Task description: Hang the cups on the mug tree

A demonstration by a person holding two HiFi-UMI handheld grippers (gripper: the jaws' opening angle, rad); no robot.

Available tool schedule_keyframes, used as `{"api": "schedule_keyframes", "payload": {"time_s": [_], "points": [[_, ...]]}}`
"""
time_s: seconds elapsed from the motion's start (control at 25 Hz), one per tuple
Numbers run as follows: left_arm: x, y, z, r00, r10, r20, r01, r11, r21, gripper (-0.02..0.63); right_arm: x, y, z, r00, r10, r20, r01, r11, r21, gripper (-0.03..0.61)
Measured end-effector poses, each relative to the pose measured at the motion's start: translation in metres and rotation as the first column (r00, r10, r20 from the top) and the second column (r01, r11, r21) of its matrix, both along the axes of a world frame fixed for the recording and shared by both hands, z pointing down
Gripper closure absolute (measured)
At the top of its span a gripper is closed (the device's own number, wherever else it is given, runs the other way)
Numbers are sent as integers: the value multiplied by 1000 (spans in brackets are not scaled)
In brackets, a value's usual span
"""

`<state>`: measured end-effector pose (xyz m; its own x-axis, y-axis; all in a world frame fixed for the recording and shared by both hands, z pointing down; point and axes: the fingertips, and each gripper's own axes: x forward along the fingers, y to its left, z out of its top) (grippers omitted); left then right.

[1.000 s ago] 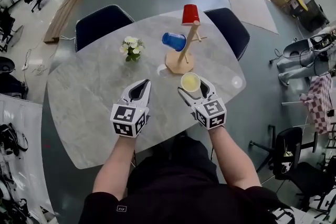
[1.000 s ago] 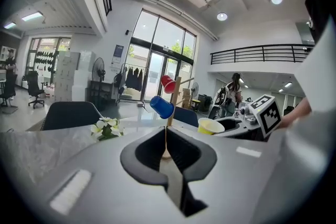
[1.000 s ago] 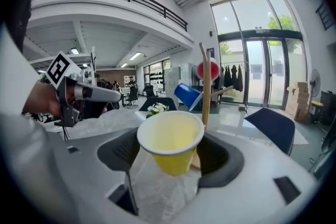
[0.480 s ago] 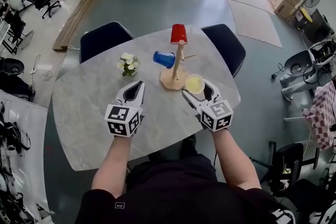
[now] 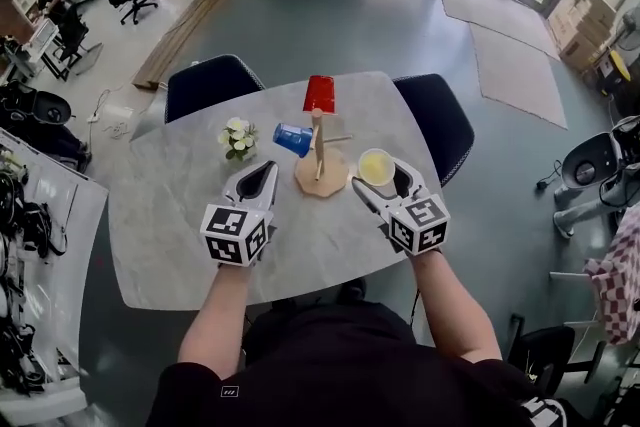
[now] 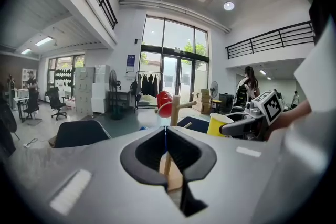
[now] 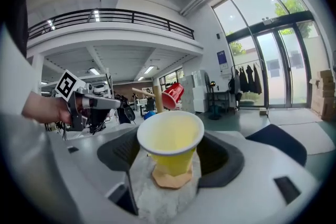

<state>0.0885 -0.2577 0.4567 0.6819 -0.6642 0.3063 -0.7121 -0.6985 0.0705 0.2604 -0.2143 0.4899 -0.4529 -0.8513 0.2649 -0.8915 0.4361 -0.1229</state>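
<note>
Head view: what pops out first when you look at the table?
The wooden mug tree stands in the middle of the grey table, with a red cup on its top and a blue cup hanging on its left side. Just to its right, the right hand-held gripper holds a yellow cup with its mouth up. The left hand-held gripper is shut and empty.

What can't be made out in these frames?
- Blue plastic cup: left gripper view, almost wholly behind the shut left tool.
- Wooden mug tree: free pegs too small to count, head view.
- Yellow plastic cup: its rim hides the right tool's pad contact, right gripper view.
</note>
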Motion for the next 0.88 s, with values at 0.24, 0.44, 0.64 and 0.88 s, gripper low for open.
{"api": "schedule_keyframes", "payload": {"time_s": [0.24,0.44,0.64,0.88], "points": [[7,6,-6,999,-43,28,43,999,-4,595,8,-13,-1,998,-62,5,62,998,-16,232],[8,3,-9,997,-28,79,27,999,20,595,7,-23,5,997,-73,-8,73,997,-41,232],[9,-5,-5,998,-17,64,16,1000,21,595,7,-42,22,993,-85,-83,76,991,-106,232],[0,-14,3,999,-8,47,8,1000,-2,595,5,-62,40,984,-102,-148,74,980,-184,232]]}}
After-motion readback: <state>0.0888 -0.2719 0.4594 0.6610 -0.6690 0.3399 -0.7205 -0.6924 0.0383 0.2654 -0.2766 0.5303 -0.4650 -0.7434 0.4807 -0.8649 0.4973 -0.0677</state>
